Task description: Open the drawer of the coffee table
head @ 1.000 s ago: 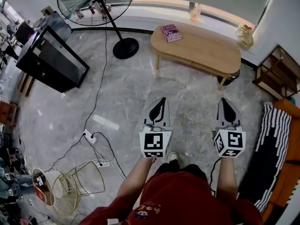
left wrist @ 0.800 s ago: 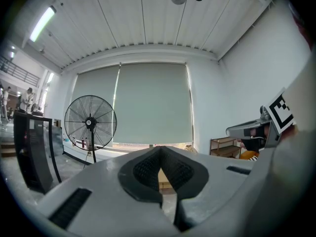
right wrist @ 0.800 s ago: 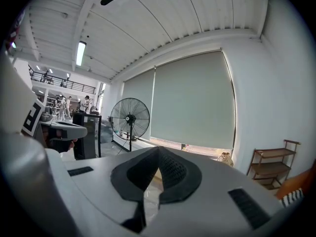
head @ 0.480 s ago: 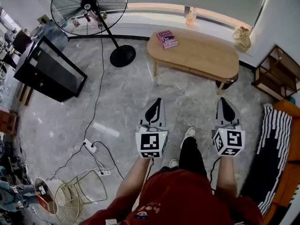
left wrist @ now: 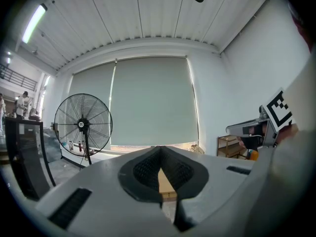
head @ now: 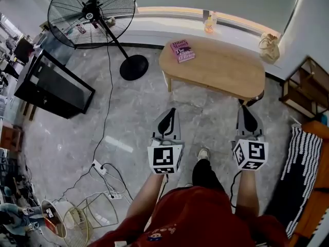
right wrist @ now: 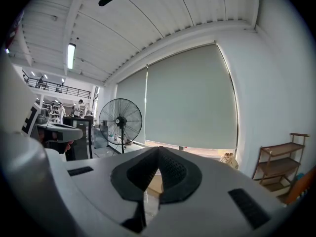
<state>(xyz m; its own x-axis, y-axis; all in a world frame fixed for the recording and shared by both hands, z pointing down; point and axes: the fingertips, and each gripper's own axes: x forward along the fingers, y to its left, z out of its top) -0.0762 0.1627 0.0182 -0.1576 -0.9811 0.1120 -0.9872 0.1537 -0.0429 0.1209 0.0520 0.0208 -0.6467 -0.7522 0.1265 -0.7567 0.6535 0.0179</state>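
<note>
The oval wooden coffee table (head: 221,71) stands ahead on the marble floor, with a pink book (head: 182,50) on its left end. I cannot make out its drawer from here. My left gripper (head: 168,116) and right gripper (head: 247,113) are held side by side in the air, short of the table's near edge and pointing at it. Both are shut, with nothing between the fingers. In the left gripper view the left gripper (left wrist: 159,157) has its pads together, and a strip of the table (left wrist: 166,185) shows below. The right gripper (right wrist: 158,158) looks the same in its own view.
A tall standing fan (head: 90,14) with a round base (head: 133,67) stands left of the table. A black cabinet (head: 54,84) is further left. Power strips and cables (head: 100,168) lie on the floor, with a wire basket (head: 77,225) near them. A wooden shelf (head: 303,89) and a patterned rug (head: 293,174) are at the right.
The person has walked toward the coffee table with both grippers carried forward, still shut. The table's near edge is now closer to the fingertips, and one foot has stepped ahead.
</note>
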